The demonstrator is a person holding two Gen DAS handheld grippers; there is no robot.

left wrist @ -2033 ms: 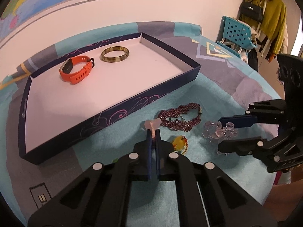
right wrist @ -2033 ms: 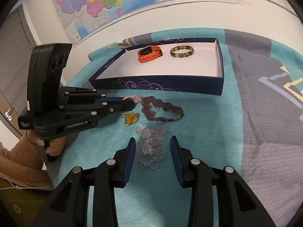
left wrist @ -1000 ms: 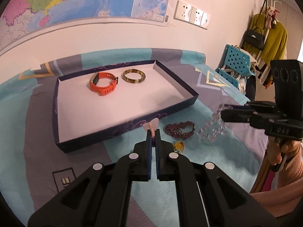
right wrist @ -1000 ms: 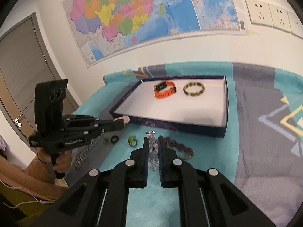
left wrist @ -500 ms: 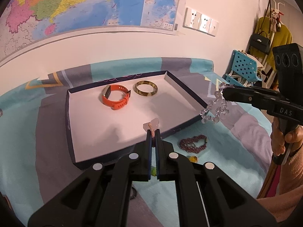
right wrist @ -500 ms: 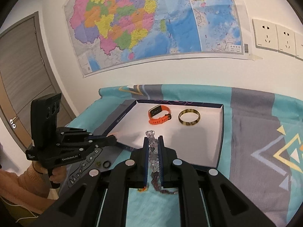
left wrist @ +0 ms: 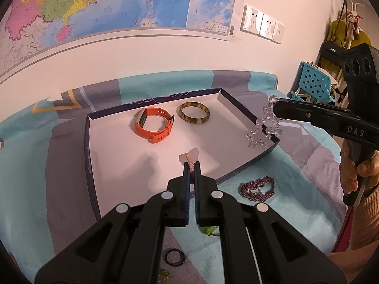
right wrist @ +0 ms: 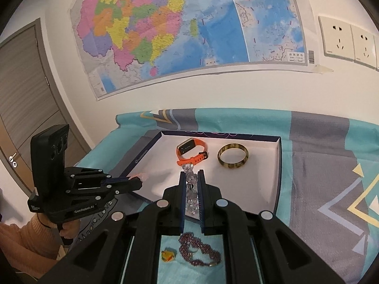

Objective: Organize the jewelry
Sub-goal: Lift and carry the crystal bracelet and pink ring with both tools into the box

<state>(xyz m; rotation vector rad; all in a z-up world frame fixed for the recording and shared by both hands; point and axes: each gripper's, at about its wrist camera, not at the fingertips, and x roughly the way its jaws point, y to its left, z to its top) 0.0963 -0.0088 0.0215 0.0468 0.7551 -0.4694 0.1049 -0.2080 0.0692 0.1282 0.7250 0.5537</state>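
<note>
Now both claws — left claw (left wrist: 192, 165) clamping pink charm (left wrist: 189, 158), right claw (right wrist: 191, 177) clamping crystal bracelet (left wrist: 263, 130) — have risen over tray (left wrist: 91, 165).

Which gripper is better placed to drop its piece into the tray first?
Probably left. The left gripper, shut on the pink beaded piece, sits over the white tray floor. The right gripper holds the clear bead bracelet hanging at the tray's right rim, so it needs to move inward.
</note>
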